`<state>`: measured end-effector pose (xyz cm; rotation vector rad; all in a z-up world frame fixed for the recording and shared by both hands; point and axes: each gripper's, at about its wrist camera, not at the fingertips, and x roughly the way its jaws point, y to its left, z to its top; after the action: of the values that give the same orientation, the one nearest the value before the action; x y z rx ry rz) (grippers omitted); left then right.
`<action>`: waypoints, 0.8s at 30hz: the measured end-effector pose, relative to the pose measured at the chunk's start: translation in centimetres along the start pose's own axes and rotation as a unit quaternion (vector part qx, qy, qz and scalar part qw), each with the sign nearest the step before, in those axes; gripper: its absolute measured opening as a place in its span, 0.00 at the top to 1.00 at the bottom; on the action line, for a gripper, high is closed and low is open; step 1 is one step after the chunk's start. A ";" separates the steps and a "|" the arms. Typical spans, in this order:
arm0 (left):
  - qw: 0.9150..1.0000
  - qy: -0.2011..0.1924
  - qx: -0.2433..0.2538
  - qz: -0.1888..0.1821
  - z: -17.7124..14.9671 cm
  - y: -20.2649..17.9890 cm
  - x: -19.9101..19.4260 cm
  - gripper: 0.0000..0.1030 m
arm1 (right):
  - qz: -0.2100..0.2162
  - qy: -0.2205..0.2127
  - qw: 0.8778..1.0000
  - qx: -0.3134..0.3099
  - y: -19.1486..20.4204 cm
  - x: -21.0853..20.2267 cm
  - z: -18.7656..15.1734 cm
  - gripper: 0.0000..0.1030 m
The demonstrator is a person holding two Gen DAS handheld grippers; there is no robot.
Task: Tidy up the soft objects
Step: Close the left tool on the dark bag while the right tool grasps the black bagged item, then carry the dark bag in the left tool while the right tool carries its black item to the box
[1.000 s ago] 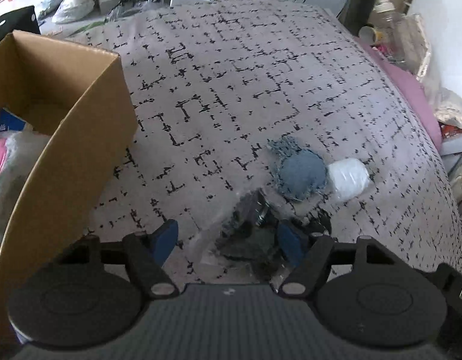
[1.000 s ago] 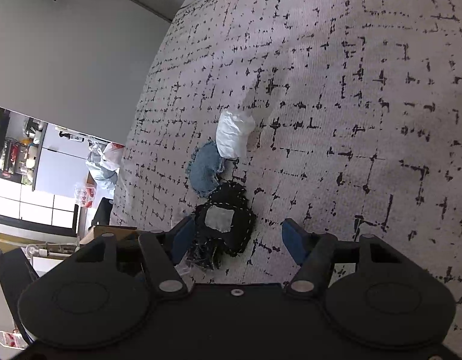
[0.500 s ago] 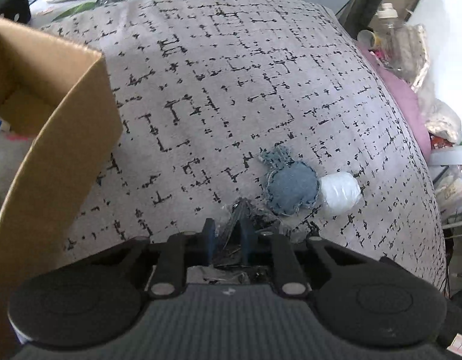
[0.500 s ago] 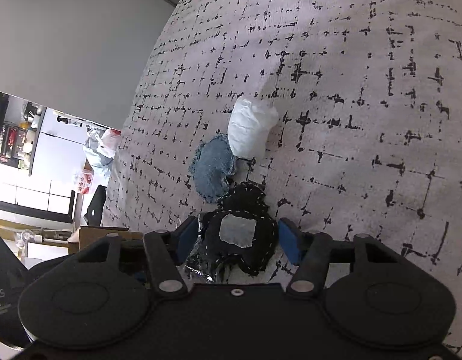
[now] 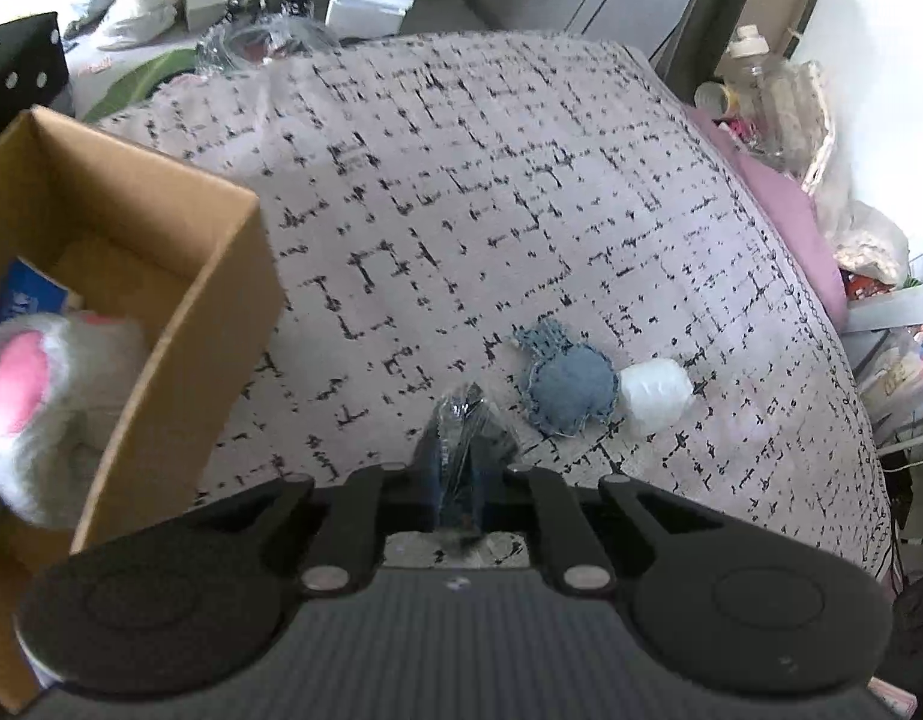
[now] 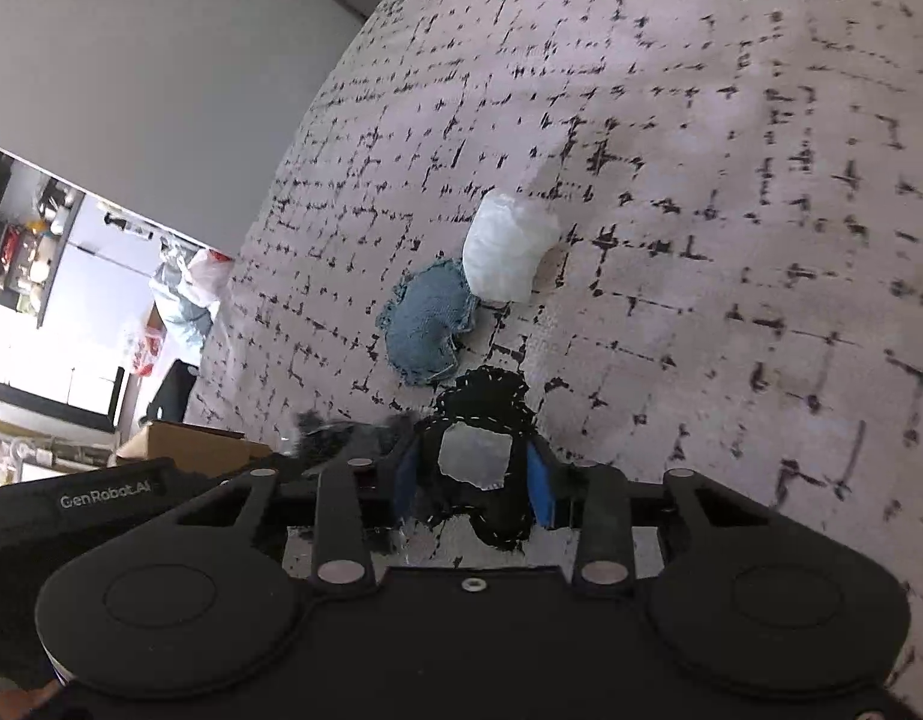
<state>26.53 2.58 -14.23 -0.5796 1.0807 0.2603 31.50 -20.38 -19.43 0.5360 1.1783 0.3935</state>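
Note:
My left gripper [image 5: 455, 468] is shut on a dark item in a clear plastic bag [image 5: 467, 420] and holds it above the patterned bedspread [image 5: 461, 180]. My right gripper [image 6: 473, 480] is shut on a black stitched pouch with a grey patch [image 6: 479, 450]. A blue denim pouch [image 5: 572, 384] and a white soft bundle [image 5: 653, 387] lie side by side on the bedspread, just beyond both grippers; they also show in the right wrist view, the denim pouch [image 6: 428, 324] and the bundle [image 6: 509, 246]. An open cardboard box [image 5: 161, 324] at the left holds a white and pink plush toy [image 5: 35, 384].
Bags, a bottle [image 5: 752, 84] and clutter stand off the bed's right edge. More bags and a black dotted box [image 5: 23, 69] lie beyond the far left edge. A grey wall [image 6: 131, 60] runs along the bed in the right wrist view.
Both grippers closed: the left onto the bagged dark item and lifted it, the right onto the black pouch. The left view has swung towards the box.

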 end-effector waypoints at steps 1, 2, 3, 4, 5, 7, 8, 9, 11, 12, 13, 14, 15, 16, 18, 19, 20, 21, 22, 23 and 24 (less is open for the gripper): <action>1.000 -0.002 0.000 -0.001 -0.1 0.1 -0.3 0.93 | 0.002 -0.003 1.000 0.001 0.0 -0.4 -0.2 0.65; 1.000 -0.003 0.001 -0.002 -0.2 0.2 -0.6 0.93 | 0.003 -0.006 1.000 0.000 0.1 -0.8 -0.3 0.65; 1.000 -0.004 0.000 -0.004 -0.3 0.4 -1.0 0.94 | 0.004 -0.011 1.000 -0.001 0.1 -1.3 -0.6 0.65; 1.000 -0.005 0.000 -0.007 -0.5 0.5 -1.3 0.94 | 0.005 -0.014 1.000 -0.001 0.2 -1.7 -0.7 0.65; 1.000 -0.007 0.000 -0.009 -0.6 0.5 -1.6 0.94 | 0.006 -0.019 1.000 -0.004 0.3 -2.3 -0.8 0.65; 1.000 -0.011 0.002 -0.013 -0.9 0.6 -2.4 0.94 | 0.008 -0.030 0.999 -0.010 0.6 -3.3 -1.0 0.65; 1.000 -0.014 0.003 -0.016 -1.1 0.5 -2.8 0.94 | 0.008 -0.036 0.999 -0.012 0.7 -3.8 -1.1 0.65; 1.000 -0.018 0.005 -0.019 -1.2 0.5 -3.2 0.94 | 0.007 -0.042 0.999 -0.013 0.8 -4.4 -1.2 0.65; 0.999 -0.027 0.004 -0.022 -1.4 0.4 -4.0 0.94 | 0.009 -0.051 0.999 -0.014 0.9 -5.1 -1.4 0.65; 0.999 -0.033 0.003 -0.024 -1.6 0.4 -4.5 0.94 | 0.010 -0.057 0.998 -0.014 1.0 -5.6 -1.5 0.65; 0.999 -0.039 0.003 -0.026 -1.7 0.3 -5.0 0.94 | 0.011 -0.063 0.998 -0.015 1.0 -6.0 -1.6 0.65; 0.999 -0.045 0.002 -0.027 -1.9 0.2 -5.4 0.94 | 0.011 -0.071 0.997 -0.015 1.1 -6.5 -1.7 0.65; 0.998 -0.051 0.000 -0.031 -2.1 0.2 -5.9 0.94 | 0.012 -0.078 0.997 -0.014 1.0 -7.0 -1.8 0.65; 0.998 -0.055 -0.002 -0.034 -2.4 0.2 -6.3 0.94 | 0.013 -0.086 0.996 -0.012 1.1 -7.4 -1.9 0.65; 0.997 -0.062 -0.002 -0.039 -2.8 0.3 -7.0 0.94 | 0.015 -0.097 0.995 -0.014 1.1 -8.2 -2.3 0.65; 0.997 -0.064 -0.003 -0.042 -3.0 0.3 -7.4 0.94 | 0.016 -0.102 0.995 -0.016 1.1 -8.6 -2.6 0.65; 0.997 -0.067 -0.002 -0.045 -3.2 0.4 -7.8 0.94 | 0.017 -0.106 0.994 -0.019 1.2 -9.0 -2.8 0.65; 0.996 -0.071 -0.002 -0.047 -3.4 0.5 -8.3 0.94 | 0.014 -0.111 0.993 -0.022 1.3 -9.4 -3.1 0.65; 0.996 -0.075 -0.001 -0.049 -3.7 0.5 -8.8 0.94 | 0.014 -0.115 0.993 -0.023 1.3 -9.7 -3.2 0.65; 0.996 -0.079 0.000 -0.050 -3.9 0.6 -9.2 0.94 | 0.016 -0.120 0.992 -0.026 1.4 -9.9 -3.5 0.65; 0.995 -0.084 0.002 -0.051 -4.1 0.7 -9.7 0.94 | 0.019 -0.125 0.992 -0.028 1.5 -10.3 -3.6 0.65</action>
<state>18.70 1.64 -7.29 -0.5963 0.8859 0.2139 24.56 -24.17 -11.74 0.5429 0.9150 0.3786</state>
